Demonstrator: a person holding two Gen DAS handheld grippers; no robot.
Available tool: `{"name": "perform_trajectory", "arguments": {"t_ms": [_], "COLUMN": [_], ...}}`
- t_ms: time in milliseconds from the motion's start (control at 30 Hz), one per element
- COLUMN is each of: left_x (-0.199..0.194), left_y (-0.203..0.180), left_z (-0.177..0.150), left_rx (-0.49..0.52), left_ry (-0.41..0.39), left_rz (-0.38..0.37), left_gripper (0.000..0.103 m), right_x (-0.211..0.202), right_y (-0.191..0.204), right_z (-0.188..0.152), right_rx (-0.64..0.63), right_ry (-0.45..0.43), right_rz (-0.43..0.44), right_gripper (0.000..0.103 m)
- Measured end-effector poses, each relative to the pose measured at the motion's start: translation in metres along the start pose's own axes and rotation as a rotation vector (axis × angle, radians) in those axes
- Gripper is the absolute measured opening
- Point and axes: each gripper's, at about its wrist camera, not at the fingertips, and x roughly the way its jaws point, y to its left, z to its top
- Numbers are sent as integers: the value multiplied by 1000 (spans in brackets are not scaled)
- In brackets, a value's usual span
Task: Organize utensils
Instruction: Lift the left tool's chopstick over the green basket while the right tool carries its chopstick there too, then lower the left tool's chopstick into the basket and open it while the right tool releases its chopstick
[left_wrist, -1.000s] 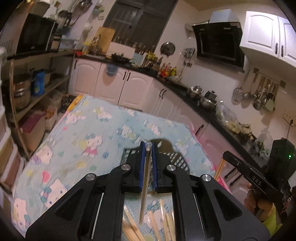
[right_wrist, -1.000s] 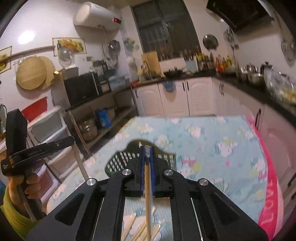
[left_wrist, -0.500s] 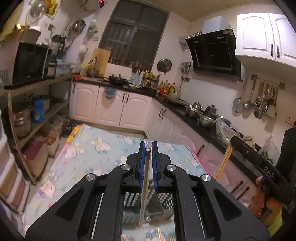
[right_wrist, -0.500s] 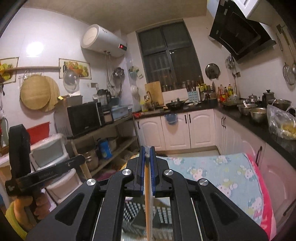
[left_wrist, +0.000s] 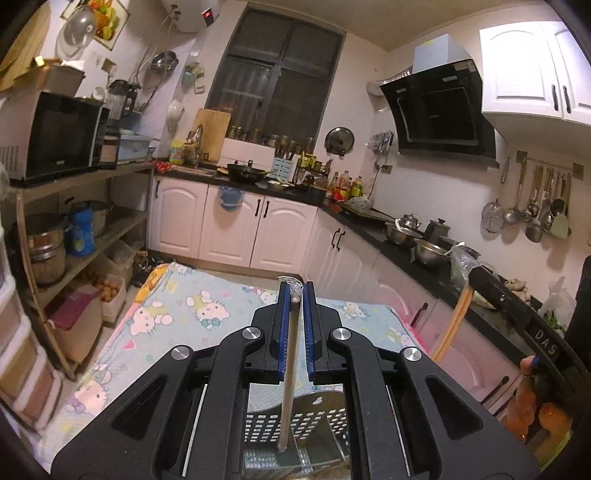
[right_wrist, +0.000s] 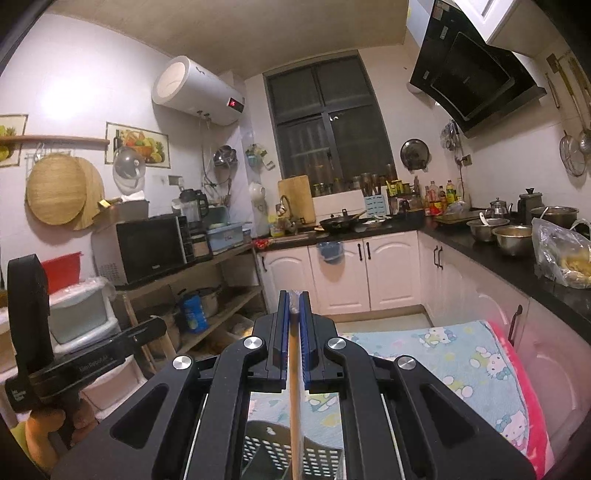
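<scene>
Left claw (left_wrist: 294, 295) clamped on a pale chopstick (left_wrist: 287, 376), which hangs down between the blue pads (left_wrist: 282, 325) toward a black perforated basket (left_wrist: 266, 424) below. Right claw (right_wrist: 294, 297) likewise closed on a wooden chopstick (right_wrist: 294, 406), its lower end over the same basket (right_wrist: 317, 458) (bottom hidden by the claw body). Basket sits on a table with cartoon-cat cloth (left_wrist: 177, 317). Beyond: white cabinets (left_wrist: 258, 232), counter with pots (left_wrist: 410, 236), shelf with microwave (left_wrist: 48, 136) to the left.
</scene>
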Motion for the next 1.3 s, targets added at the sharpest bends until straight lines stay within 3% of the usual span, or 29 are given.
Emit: {"name": "perform_trajectory", "arguments": {"t_ms": [700, 1167, 1300], "left_x": [21, 14, 11], "left_y": [20, 34, 37], "left_z": [-64, -80, -83], "left_rx": [3, -27, -34], "left_ry": [43, 57, 63], "left_rz": [25, 37, 41], "left_gripper": [3, 3, 3], "right_x": [44, 22, 11], "right_y": [-13, -29, -36], "right_z": [-75, -97, -104], "right_rx": [15, 50, 69], "right_ry": [72, 95, 115], "right_rz": [-32, -57, -76], "right_gripper": [6, 6, 18]}}
